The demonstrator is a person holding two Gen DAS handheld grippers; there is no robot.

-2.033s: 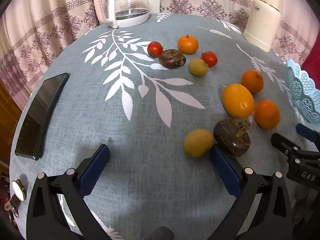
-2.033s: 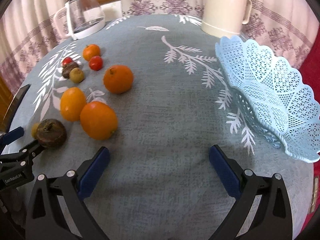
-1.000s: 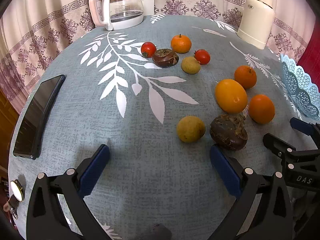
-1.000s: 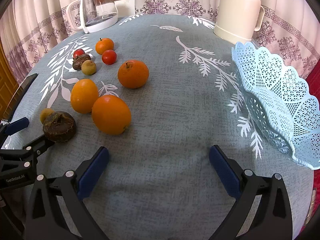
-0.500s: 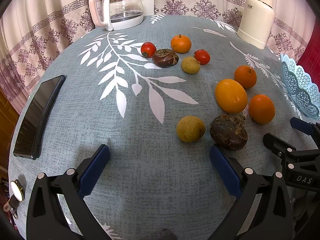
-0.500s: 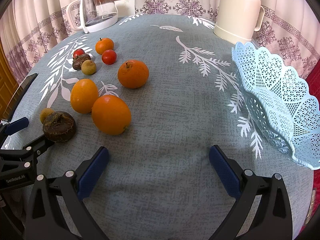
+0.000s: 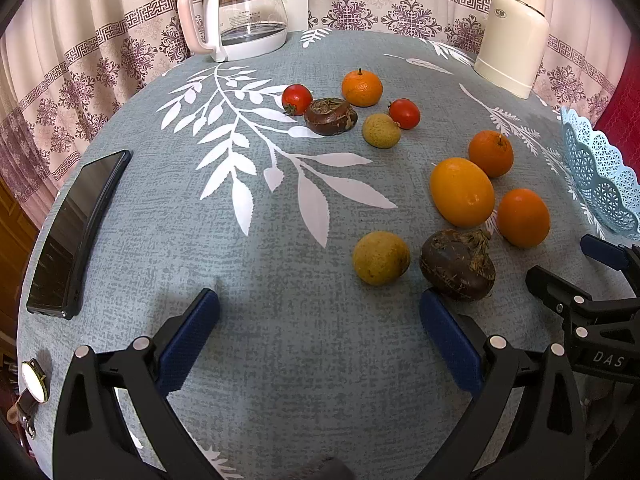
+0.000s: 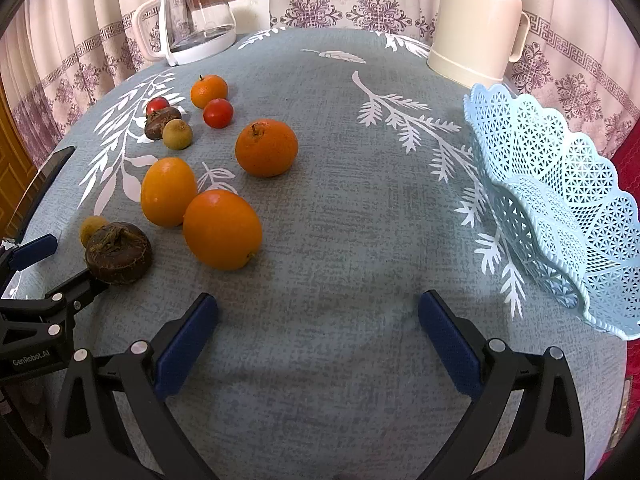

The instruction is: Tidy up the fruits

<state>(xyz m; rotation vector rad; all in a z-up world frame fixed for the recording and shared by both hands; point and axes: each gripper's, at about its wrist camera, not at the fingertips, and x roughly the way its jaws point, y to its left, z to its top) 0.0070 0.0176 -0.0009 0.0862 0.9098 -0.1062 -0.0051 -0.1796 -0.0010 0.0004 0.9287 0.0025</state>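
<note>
— How many oranges on the counter (image 7: pixel 280 340)?

— Four: a small one (image 7: pixel 361 88) toward the far edge, and three larger, (image 7: pixel 491 153), (image 7: pixel 462 192) and (image 7: pixel 523 217), toward the right edge.

— And the rest?

— Two red tomatoes, (image 7: pixel 296 99) and (image 7: pixel 404 113). Two dark brown fruits, (image 7: pixel 330 116) and (image 7: pixel 457 265). Two yellow-green fruits, (image 7: pixel 381 131) and (image 7: pixel 381 257). Ten fruits in all.

— Other things?

— One blue basket (image 8: pixel 560 200), one glass kettle (image 7: pixel 236 12), one cream flask (image 7: pixel 514 34), one phone (image 7: pixel 76 232).

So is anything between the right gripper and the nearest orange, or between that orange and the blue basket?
Nothing visible. The right gripper is open with bare cloth up to the nearest orange. From there to the blue basket only tablecloth shows.
</note>
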